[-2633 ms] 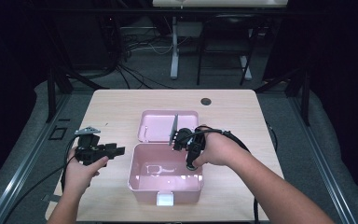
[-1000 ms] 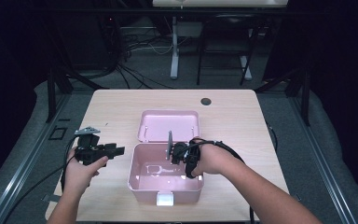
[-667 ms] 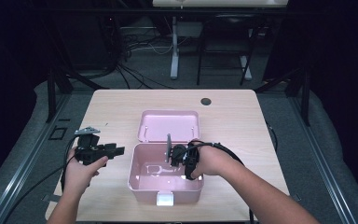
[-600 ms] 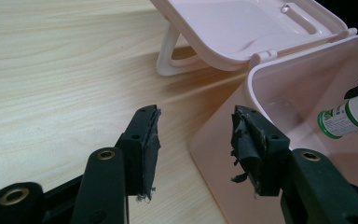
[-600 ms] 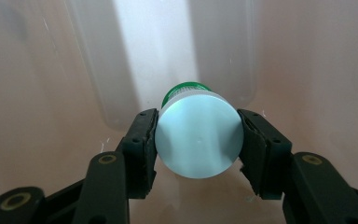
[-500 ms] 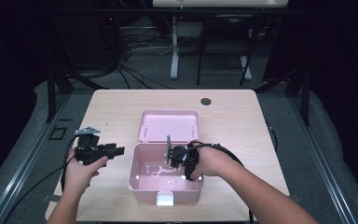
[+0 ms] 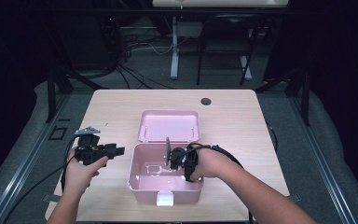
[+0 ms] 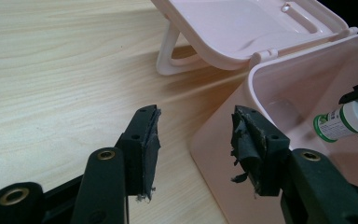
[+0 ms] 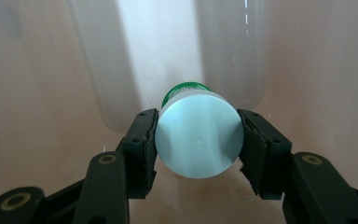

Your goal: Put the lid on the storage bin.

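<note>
One pink box (image 7: 165,186) stands on the table (image 7: 242,121), its one lid (image 7: 169,126) swung open and lying back behind it, propped on its handle (image 8: 167,46). There is one bottle (image 9: 198,133): white cap, green-printed label. Two tools are in play, one in each hand.

The right tool (image 7: 175,158) reaches into the box from the right side, and its jaws press on either side of the bottle's white cap, so it is clenched on the bottle. In the right tool's own view the cap faces the camera as a full disc and the green body runs away behind it toward the box floor; the bottle's long axis lies along the tool's line. In the left tool's view the bottle (image 8: 347,122) lies nearly level inside the box, above the floor, cap toward the right, its green end pointing left into the box.

The left tool (image 8: 195,142) sits just outside the box's left wall, jaws apart with nothing between them but table and the box corner: released. It (image 7: 116,150) points right, toward the box.
</note>
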